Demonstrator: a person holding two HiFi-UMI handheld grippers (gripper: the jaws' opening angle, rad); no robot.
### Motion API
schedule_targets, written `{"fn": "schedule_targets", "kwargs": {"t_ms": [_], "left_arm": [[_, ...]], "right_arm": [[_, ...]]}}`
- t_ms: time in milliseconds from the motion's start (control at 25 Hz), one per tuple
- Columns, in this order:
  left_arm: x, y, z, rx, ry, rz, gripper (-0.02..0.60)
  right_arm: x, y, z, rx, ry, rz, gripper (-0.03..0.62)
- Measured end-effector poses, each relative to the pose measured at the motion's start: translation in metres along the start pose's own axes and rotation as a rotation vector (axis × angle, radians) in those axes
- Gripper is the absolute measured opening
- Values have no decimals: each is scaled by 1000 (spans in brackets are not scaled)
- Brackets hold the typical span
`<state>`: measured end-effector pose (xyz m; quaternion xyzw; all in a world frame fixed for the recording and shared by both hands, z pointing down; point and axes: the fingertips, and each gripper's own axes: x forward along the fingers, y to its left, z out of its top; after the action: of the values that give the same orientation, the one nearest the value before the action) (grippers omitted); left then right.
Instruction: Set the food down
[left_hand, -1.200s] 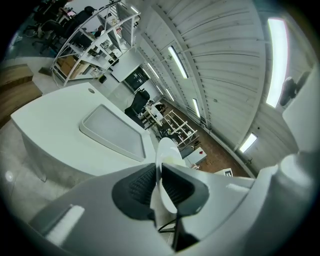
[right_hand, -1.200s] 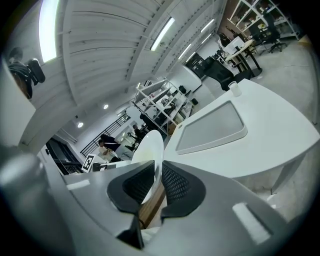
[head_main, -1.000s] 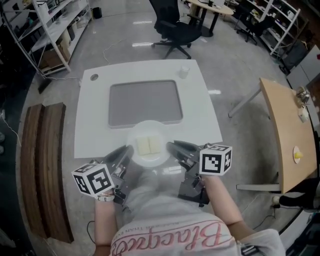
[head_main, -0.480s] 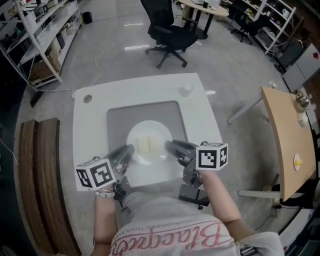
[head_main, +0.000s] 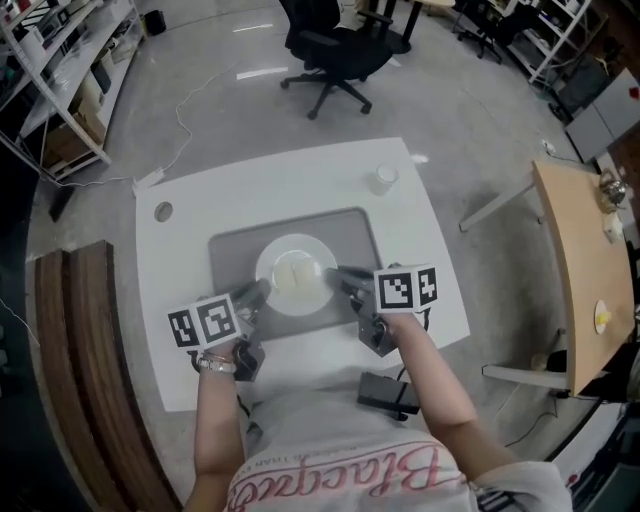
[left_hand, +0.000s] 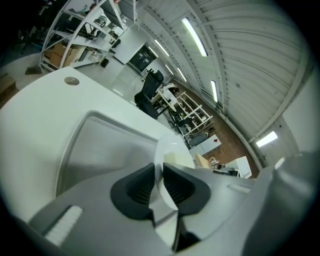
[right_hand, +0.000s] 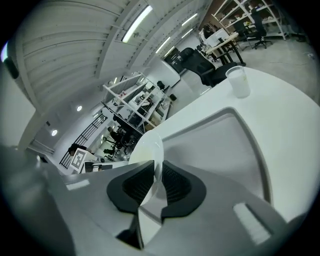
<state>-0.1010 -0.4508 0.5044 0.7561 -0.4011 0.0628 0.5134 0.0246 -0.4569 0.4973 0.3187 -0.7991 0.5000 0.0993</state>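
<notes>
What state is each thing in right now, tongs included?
plate: level, low over the tray; contact unclear
food: two pale slices lying flat on the plate
left tongs: opening, plate rim between the pads
right tongs: closed on the opposite rim
tray: flat on the table
cup: upright, near the table's far right corner

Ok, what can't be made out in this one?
- Food on the plate: too small in head view to name, mostly behind the rim in gripper views.
- Plate touching the tray or not: its underside is hidden everywhere.
- Left gripper, jaws opening round the plate rim: whether pads press it is unclear.
</notes>
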Motion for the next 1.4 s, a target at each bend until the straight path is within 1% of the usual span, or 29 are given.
{"fn": "schedule_targets", "kwargs": {"t_ms": [320,520,720,920,1080,1160,1240,1320,1400], "left_arm": [[24,34,-17,-51,103,73,57],[35,46,-23,-46,136,114,60],[39,51,-28,-15,167,171,64],[40,52,-27,24,178,205,67],[43,51,-27,45,171,224,71],[44,50,-26,62,166,235,105],[40,54,-23,94,149,276,127],[35,59,-17,120,124,324,129],[28,60,-11,135,93,349,129]], "right_arm": [[26,-34,-16,46,114,-99,60],[33,-48,-24,58,145,-162,64],[35,-53,-28,18,170,-234,71],[36,-56,-28,-15,173,-277,78],[35,-60,-25,-60,160,-314,83],[34,-62,-23,-74,144,-331,93],[31,-65,-18,-102,123,-362,136],[25,-67,-11,-142,101,-396,137],[16,-64,-5,-172,75,-410,110]]}}
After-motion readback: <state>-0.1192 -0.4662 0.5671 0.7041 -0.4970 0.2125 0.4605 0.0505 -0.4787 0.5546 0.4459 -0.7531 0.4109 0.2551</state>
